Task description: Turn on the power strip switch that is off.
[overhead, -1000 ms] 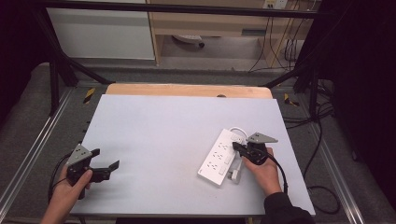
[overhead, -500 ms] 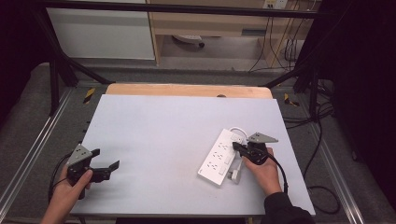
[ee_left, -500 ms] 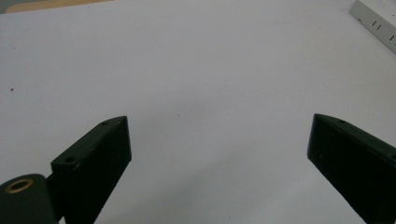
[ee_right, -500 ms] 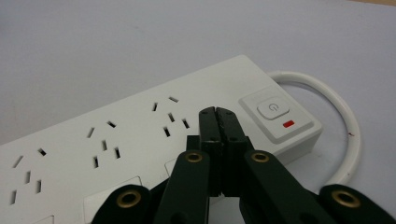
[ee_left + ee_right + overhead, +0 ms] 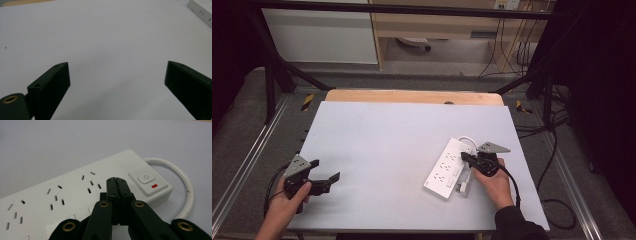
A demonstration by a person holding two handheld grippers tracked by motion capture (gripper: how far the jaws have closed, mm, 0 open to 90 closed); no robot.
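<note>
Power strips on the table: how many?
1. The white power strip lies on the table's right side, by the right gripper, whose shut jaws sit over it near the switch.

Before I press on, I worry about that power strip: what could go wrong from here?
The right gripper, fingers shut, sits over the power strip just short of its power button; a push from here could land on the sockets instead. The light strip may skid on the smooth table, since the open left gripper is far off and not bracing it.
</note>
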